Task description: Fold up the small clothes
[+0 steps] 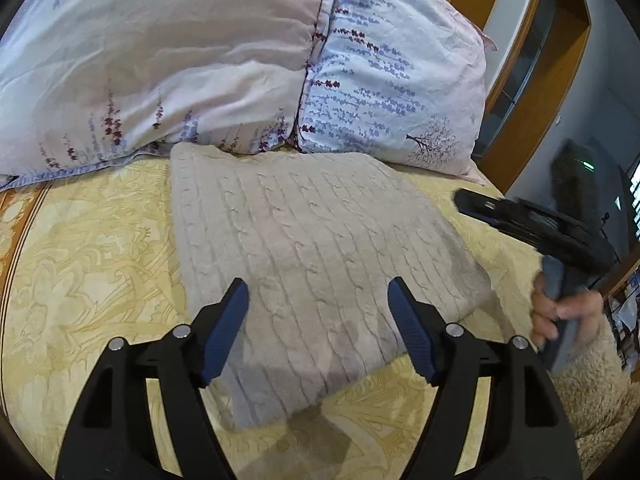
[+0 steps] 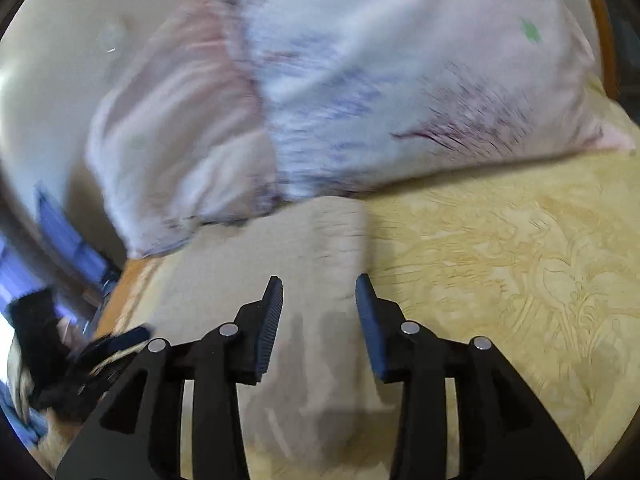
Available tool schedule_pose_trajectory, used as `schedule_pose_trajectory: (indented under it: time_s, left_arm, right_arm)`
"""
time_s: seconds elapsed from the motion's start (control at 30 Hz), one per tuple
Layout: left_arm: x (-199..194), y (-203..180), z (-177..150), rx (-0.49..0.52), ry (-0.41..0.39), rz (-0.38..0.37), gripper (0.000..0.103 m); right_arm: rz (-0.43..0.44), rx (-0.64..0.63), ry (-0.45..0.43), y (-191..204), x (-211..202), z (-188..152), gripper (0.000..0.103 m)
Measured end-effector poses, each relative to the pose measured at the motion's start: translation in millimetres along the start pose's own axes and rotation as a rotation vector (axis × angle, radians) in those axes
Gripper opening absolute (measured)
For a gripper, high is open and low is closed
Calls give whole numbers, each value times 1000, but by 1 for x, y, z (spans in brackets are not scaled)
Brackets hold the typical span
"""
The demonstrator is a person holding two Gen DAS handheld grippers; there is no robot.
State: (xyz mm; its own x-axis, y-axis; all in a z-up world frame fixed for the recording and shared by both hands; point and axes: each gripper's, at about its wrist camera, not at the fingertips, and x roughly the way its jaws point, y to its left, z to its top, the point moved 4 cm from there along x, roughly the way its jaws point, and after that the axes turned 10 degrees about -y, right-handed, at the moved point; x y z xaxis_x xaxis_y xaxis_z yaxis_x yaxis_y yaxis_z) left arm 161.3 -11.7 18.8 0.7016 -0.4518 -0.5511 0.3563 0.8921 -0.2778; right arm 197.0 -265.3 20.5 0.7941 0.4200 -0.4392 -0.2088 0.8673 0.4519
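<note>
A beige cable-knit sweater (image 1: 312,264) lies folded into a rectangle on the yellow patterned bedspread (image 1: 92,264). My left gripper (image 1: 318,300) is open and empty, held just above the sweater's near edge. The right gripper shows in the left wrist view (image 1: 532,228) as a blurred black body, held in a hand (image 1: 560,312) off the sweater's right side. In the right wrist view, which is motion-blurred, my right gripper (image 2: 319,294) is open and empty above the sweater (image 2: 304,320), and the left gripper (image 2: 80,364) shows at the lower left.
Two floral pillows (image 1: 200,60) lean at the head of the bed, right behind the sweater. A wooden frame (image 1: 532,92) stands at the right. A fluffy cream blanket (image 1: 588,392) lies at the bed's right edge.
</note>
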Motion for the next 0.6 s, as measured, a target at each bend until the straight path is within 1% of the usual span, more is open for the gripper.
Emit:
schedule_pose_trajectory:
  time_s: [0.07,0.1,0.13,0.17,0.2,0.23,0.27,0.3,0.33,0.37,0.4,0.43,0.47,0.5,0.53,0.6]
  left_arm:
    - [-9,3,-3,-9,-9,3,73]
    - [-15,6,-5,-17,-17,15,75]
    - [-20,9,-6,-22,-25,27,76]
    - [-25,12,-7,-23,-29,34,78]
    - [-32,16,-10,-29,-46,58,82]
    - [-37,19,-11,-31,-57,75,84]
    - [-42,21,-12,-31,-66,92,87]
    - [-48,24,-15,-29,-77,118,89]
    - [-52,25,-18,-26,-81,134,90]
    - [-55,27,-20,-22,-82,148,93]
    - [-58,28,-25,-13,-79,168,95]
    - [-60,29,-28,-11,-76,187,96]
    - [-62,30,-31,-8,-72,220,101]
    - [-63,31,-34,-3,-74,243,101]
    - [-63,31,-35,2,-72,250,101]
    - [-62,32,-40,-4,-56,268,101]
  right_arm:
    - [46,-33,14,15,-7,-9,40]
    - [63,-44,32,20,-6,-13,40]
    - [71,-52,62,25,-3,-22,42]
    - [62,-57,91,25,3,-29,50]
    - [40,-61,113,25,10,-34,54]
    - [-3,-70,148,21,21,-44,55]
    - [-30,-78,153,19,25,-48,55]
    - [-36,-85,138,21,25,-49,55]
    - [-47,-100,123,26,21,-48,58]
    - [-58,-113,109,29,15,-48,66]
    - [-65,-122,91,31,10,-48,70]
    - [-75,-136,61,33,1,-47,80]
    - [-88,-149,38,34,-5,-47,87]
    - [-103,-162,19,36,-12,-48,90]
    - [-119,-171,6,38,-17,-49,92]
    - [-144,-169,9,38,-24,-56,96]
